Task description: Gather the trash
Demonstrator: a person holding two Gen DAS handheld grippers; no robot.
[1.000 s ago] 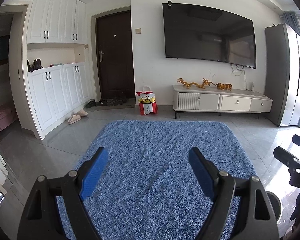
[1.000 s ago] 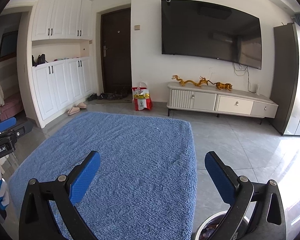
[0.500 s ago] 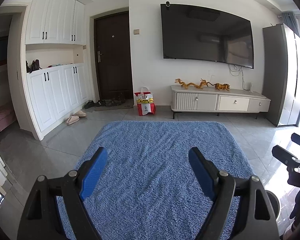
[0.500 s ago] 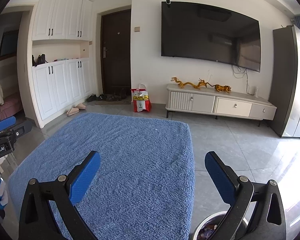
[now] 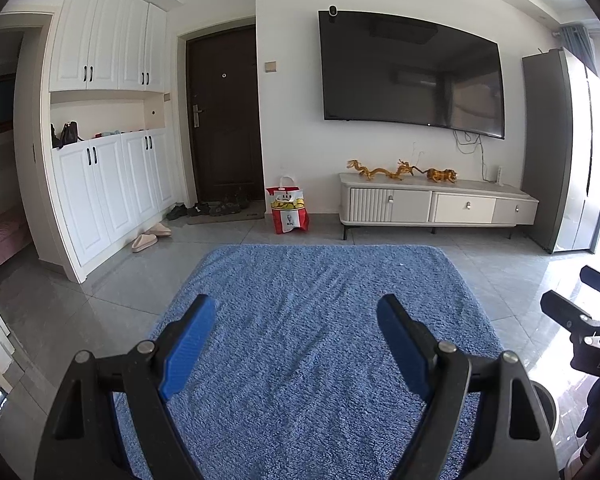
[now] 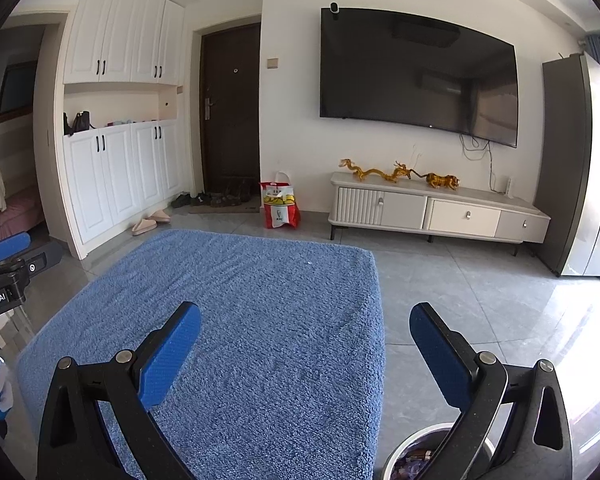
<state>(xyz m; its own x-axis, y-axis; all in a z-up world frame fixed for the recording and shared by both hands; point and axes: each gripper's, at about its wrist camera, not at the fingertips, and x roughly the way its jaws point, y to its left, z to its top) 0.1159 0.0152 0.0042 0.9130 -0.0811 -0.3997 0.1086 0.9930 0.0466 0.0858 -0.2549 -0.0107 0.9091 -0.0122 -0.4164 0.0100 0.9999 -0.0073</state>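
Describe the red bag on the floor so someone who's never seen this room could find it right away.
Find the big TV on the white wall, then look down and left to the floor. Between the dark door and the low white cabinet stands the red bag, against the wall. It is the only red thing there, with yellow print and white handles, unlike the dark shoes by the door.

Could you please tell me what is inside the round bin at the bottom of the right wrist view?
The bin holds crumpled wrappers; the right gripper covers much of its opening.
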